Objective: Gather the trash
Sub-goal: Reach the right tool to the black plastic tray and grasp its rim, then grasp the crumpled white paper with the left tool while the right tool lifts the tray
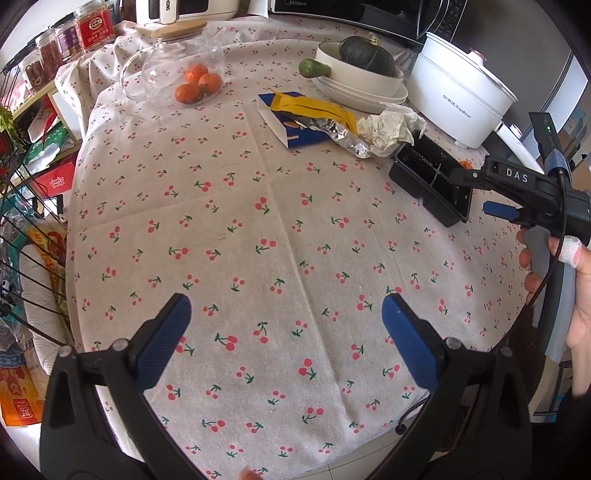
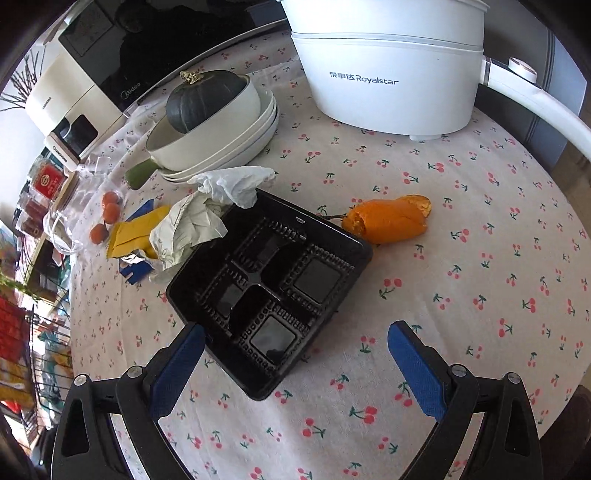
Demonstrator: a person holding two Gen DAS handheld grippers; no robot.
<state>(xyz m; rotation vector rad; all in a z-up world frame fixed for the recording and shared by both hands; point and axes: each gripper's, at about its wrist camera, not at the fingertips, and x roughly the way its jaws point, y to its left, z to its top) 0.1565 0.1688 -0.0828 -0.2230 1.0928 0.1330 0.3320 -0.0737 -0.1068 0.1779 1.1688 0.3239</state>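
cherry-print tablecloth [image 1: 280, 229], microwave [image 1: 354, 14] behind

Bare cloth is lying before your left tool [image 1: 286, 328], giving you free passage. Ahead of your right tool [image 2: 295, 354], the black tray [image 2: 269, 291] is blocking, with crumpled paper [image 2: 192, 225] crowding its far-left and orange peel [image 2: 388, 219] sitting far-right.

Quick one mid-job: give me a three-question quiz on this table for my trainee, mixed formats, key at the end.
1. True or false: the right gripper is shut on the black tray.
2. What lies on the cloth just right of the tray? A) orange peel B) spoon C) bottle
3. Fill in: the crumpled tissue hangs over the tray's far ____.

Key:
1. False; its jaws are open, as are the left gripper's.
2. A, orange peel.
3. Edge.
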